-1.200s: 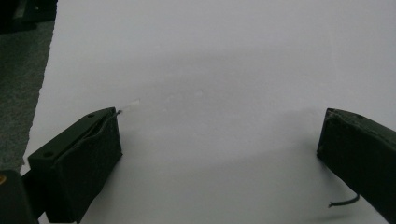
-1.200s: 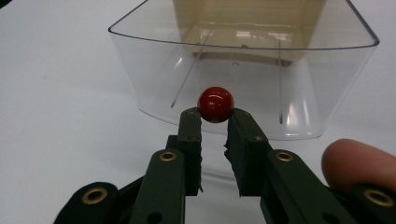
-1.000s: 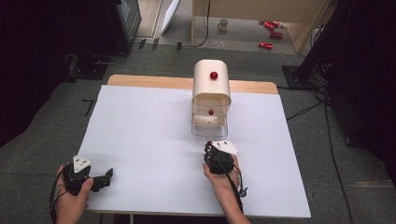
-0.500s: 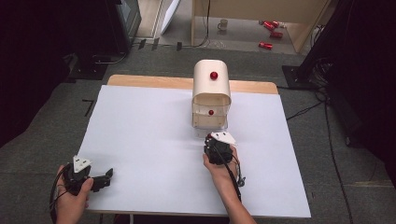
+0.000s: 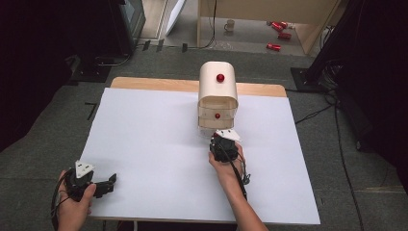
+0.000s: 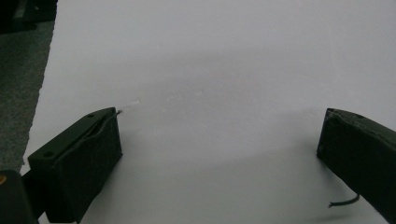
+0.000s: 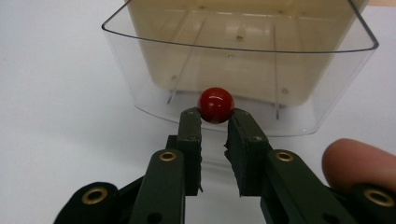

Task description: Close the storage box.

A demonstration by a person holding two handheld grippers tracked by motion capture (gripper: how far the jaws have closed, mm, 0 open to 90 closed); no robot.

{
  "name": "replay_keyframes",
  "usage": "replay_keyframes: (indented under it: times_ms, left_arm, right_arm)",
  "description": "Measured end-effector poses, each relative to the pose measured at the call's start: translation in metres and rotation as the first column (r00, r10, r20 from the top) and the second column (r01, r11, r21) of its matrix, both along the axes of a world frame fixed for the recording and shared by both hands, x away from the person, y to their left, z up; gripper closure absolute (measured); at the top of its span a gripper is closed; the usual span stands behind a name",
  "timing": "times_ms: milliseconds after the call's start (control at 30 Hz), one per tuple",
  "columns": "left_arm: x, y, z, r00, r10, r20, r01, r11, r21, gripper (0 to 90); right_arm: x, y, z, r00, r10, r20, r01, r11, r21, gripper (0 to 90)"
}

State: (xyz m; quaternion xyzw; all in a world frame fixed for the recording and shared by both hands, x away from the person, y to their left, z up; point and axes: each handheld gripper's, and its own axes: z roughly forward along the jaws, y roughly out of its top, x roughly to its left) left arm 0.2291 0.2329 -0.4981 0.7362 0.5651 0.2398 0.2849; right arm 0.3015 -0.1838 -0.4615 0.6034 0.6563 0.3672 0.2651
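Here, in the high view, the right claw (image 5: 222,139) is seen held in the person's right hand (image 5: 226,161) just in front of the cream drawer box (image 5: 218,86), at the lower drawer with its small red knob (image 5: 217,116). A second red knob (image 5: 220,77) is seen farther off beyond the claw, on the box's rounded top. The left claw (image 5: 109,180) is held by the left hand (image 5: 74,202) well apart from the box, low at the near left corner of the white desk (image 5: 154,144), its jaws pointed toward the right claw's side.

In the left gripper view, the left claw (image 6: 219,149) is shown with jaws spread wide apart, nothing between them; bare white desk (image 6: 210,70) is seen ahead, and grey floor (image 6: 18,70) off to the claw's left.

In the right gripper view, the right claw (image 7: 215,119) is shown with jaws drawn close together and the tips clamped on the red knob (image 7: 215,104), which sits right at the claw's tip. The knob is fixed on the clear front of the drawer (image 7: 243,74), directly ahead of the claw; the cream inner tray is seen beyond through the clear wall. A fingertip (image 7: 357,163) is seen at the claw's right, beside the jaw arm.
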Motion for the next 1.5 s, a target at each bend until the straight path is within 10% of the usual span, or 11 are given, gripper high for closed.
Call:
replay_keyframes:
  times_ms: [1500]
  left_arm:
    - [0.000, 0.000, 0.000, 1.0000, 0.000, 0.000, 0.000, 1.0000, 0.000, 0.0]
  right_arm:
    - [0.030, -0.002, -0.021, 0.9996, -0.013, 0.024, 0.012, 1.000, 0.012, 76.4]
